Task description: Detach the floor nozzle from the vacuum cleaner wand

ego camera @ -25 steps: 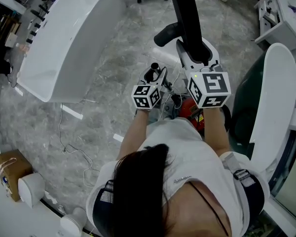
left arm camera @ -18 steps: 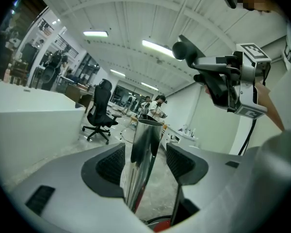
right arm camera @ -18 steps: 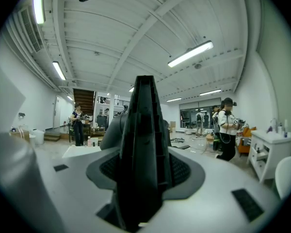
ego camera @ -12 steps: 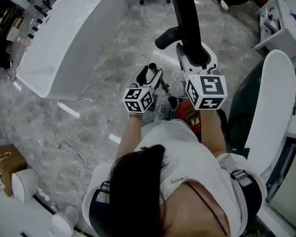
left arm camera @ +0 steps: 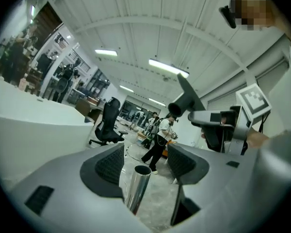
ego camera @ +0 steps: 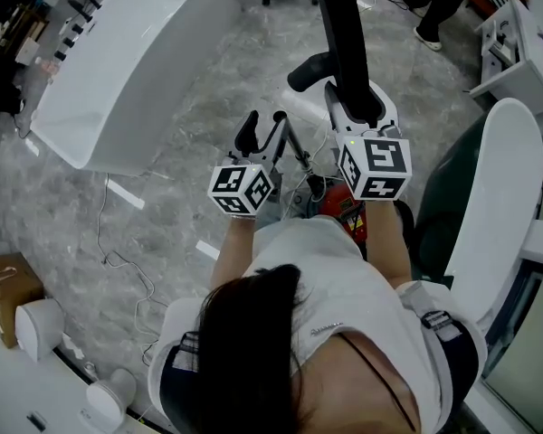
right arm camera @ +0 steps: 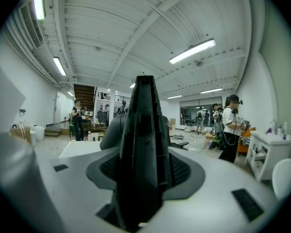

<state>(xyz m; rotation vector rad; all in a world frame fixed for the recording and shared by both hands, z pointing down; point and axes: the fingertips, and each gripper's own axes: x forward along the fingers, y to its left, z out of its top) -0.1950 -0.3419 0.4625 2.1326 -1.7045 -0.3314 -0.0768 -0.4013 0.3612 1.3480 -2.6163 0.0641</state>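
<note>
Our right tool (ego camera: 360,107) pinches the floor nozzle (ego camera: 341,39), held out ahead above the floor. It looks like stiff, light plastic, best gripped near its neck. Our left tool (ego camera: 262,132) stands spread around the slick metal wand (left arm camera: 137,191).

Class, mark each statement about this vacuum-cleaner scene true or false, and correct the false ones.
1. The right gripper is shut on the black nozzle. True.
2. The left gripper squeezes the metal wand. False: its jaws are open, with the wand between them.
3. The wand's end is bare, with no nozzle on it. True.
4. The office chair lies tipped over. False: it stands upright on the floor.
</note>
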